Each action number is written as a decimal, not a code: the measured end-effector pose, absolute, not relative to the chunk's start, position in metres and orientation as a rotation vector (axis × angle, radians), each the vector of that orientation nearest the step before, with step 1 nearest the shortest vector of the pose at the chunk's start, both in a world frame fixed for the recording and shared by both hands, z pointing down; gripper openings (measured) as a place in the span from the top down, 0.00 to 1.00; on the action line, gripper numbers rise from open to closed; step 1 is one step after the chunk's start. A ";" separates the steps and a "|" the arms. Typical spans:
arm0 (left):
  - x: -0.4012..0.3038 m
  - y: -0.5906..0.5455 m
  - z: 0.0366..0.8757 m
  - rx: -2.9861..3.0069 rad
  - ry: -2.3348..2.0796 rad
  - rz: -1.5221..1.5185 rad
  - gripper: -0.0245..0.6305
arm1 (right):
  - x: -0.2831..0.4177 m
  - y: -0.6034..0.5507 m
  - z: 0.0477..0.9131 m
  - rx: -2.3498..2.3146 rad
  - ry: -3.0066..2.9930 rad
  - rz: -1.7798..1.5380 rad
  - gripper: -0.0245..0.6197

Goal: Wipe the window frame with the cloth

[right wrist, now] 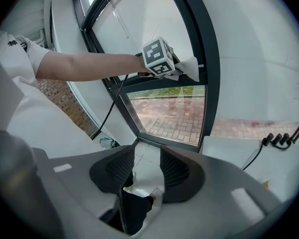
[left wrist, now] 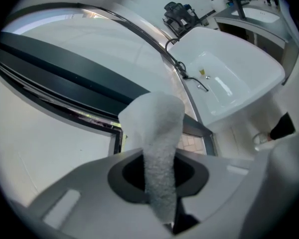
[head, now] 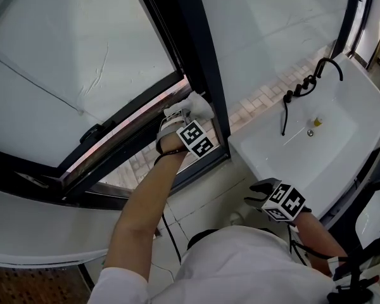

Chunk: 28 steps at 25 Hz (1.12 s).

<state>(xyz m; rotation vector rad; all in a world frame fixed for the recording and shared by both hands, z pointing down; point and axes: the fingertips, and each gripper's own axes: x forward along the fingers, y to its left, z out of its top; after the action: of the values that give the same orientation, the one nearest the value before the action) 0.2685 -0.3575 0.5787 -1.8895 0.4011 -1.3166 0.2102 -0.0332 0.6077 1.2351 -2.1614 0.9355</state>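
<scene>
A white cloth [head: 201,106] is pressed against the dark window frame [head: 206,62], where its horizontal rail meets the upright post. My left gripper [head: 182,114] is shut on the cloth, arm stretched up to the frame. In the left gripper view the cloth [left wrist: 157,128] rises as a folded strip out of the closed jaws [left wrist: 159,171], with the frame's rail [left wrist: 65,71] behind it. My right gripper [head: 258,194] hangs low near the sink, well away from the frame. Its jaws [right wrist: 145,166] stand open with nothing between them. From there the cloth [right wrist: 190,67] shows at the frame [right wrist: 209,59].
A white sink [head: 342,132] with a black tap [head: 304,84] stands at the right, close to my right gripper. A black cable [head: 171,233] hangs from my left arm. A curved white ledge [head: 38,233] runs below the open window at the left. Pale tiles lie below.
</scene>
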 end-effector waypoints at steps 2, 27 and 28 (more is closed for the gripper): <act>0.266 -0.346 0.584 -1.901 0.382 -1.312 0.82 | 0.211 -0.032 0.608 1.240 -2.162 0.936 0.71; -0.024 -0.203 0.505 -2.552 0.848 -0.962 0.82 | 0.149 -0.093 0.585 1.153 -2.278 0.739 0.72; -0.041 -0.194 0.500 -2.583 0.876 -0.933 0.82 | 0.142 -0.092 0.579 1.160 -2.279 0.720 0.72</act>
<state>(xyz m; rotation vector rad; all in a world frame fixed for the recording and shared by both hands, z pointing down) -0.0406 -0.1939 0.4999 -2.5834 0.8762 -0.9333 0.1416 -0.0916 0.5793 1.1598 -2.2791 0.7200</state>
